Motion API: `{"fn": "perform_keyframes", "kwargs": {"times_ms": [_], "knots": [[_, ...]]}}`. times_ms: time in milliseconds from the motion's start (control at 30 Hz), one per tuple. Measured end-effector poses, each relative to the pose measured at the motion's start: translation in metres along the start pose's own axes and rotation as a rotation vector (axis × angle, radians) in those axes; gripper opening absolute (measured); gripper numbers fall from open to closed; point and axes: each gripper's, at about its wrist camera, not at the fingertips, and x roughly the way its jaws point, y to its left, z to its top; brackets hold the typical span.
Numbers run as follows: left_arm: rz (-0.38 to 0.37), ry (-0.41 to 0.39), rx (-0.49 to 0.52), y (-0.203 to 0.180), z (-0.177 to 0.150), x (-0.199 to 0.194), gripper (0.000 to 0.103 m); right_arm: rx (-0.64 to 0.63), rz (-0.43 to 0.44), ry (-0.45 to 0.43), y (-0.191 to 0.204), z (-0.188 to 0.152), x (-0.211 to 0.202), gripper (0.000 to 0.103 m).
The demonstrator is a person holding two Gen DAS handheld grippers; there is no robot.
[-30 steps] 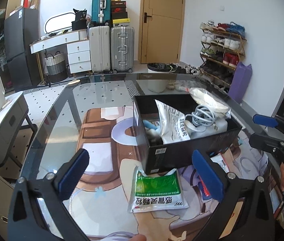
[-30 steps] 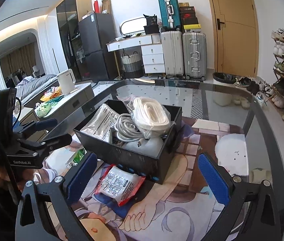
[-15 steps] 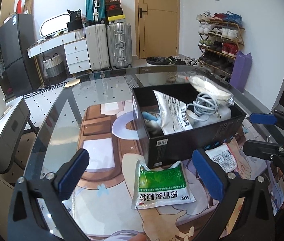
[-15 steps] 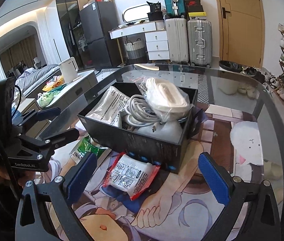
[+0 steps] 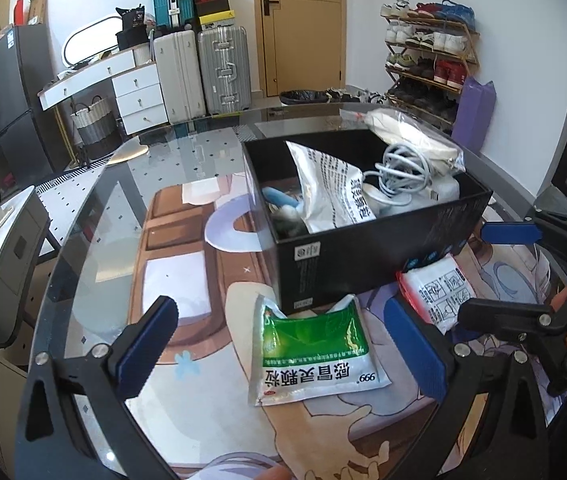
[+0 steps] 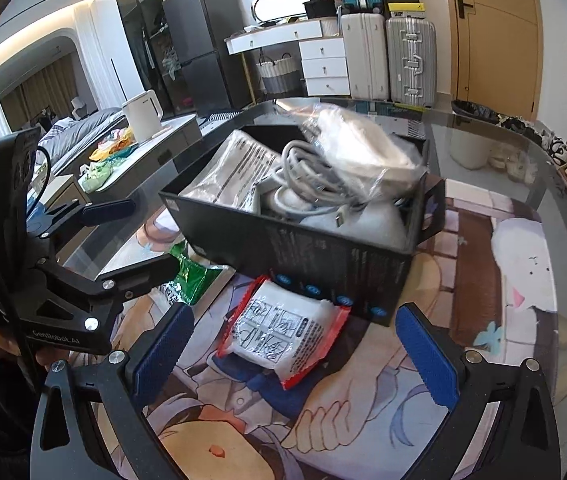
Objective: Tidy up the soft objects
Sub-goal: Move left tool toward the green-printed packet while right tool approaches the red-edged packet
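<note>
A black box [image 5: 367, 252] [image 6: 323, 248] on the glass table holds a silver pouch [image 5: 331, 184], a coiled white cable [image 5: 403, 172] and a bagged white roll [image 6: 359, 148]. A green and white pouch [image 5: 311, 352] lies flat in front of the box, between the fingers of my open left gripper [image 5: 283, 356]. A red-edged white packet [image 6: 283, 328] lies against the box's side, in front of my open right gripper [image 6: 295, 356]. The packet also shows in the left wrist view [image 5: 435, 292]. Both grippers are empty.
The glass table [image 5: 123, 208] carries a printed cartoon mat [image 6: 483, 280]. Suitcases [image 5: 203, 68], a white dresser [image 5: 135, 88], a door [image 5: 303, 24] and a shoe rack [image 5: 427, 52] stand behind. A side cabinet with a white kettle [image 6: 143, 114] is left of the table.
Both grippers have moved closer to the table and the box. The green pouch and the red-edged packet now sit larger between the fingers. Nothing was grasped.
</note>
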Motion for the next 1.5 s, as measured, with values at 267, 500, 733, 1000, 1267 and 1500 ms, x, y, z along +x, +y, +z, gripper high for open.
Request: {"fn": "perform_keyframes", "kwargs": {"times_ms": [267, 500, 733, 1000, 1267, 1500], "knots": [[0.002, 0.043, 0.017, -0.007, -0.005, 0.010, 0.103, -0.014, -0.017, 0.037, 0.008, -0.002, 0.015, 0.102], [0.004, 0.072, 0.011, -0.007, -0.007, 0.017, 0.103, -0.040, -0.040, 0.071, 0.015, -0.006, 0.028, 0.102], [-0.007, 0.113, 0.001, -0.008, -0.010, 0.024, 0.103, -0.051, -0.059, 0.097, 0.020, -0.009, 0.036, 0.102], [-0.014, 0.143, -0.005, -0.009, -0.010, 0.029, 0.103, -0.044, -0.069, 0.117, 0.014, -0.013, 0.040, 0.102], [-0.015, 0.161, -0.022, -0.006, -0.009, 0.032, 0.103, -0.021, -0.081, 0.131, -0.003, -0.013, 0.033, 0.102], [-0.021, 0.172, -0.031, -0.004, -0.010, 0.034, 0.103, -0.024, -0.066, 0.114, 0.002, -0.013, 0.031, 0.102]]}}
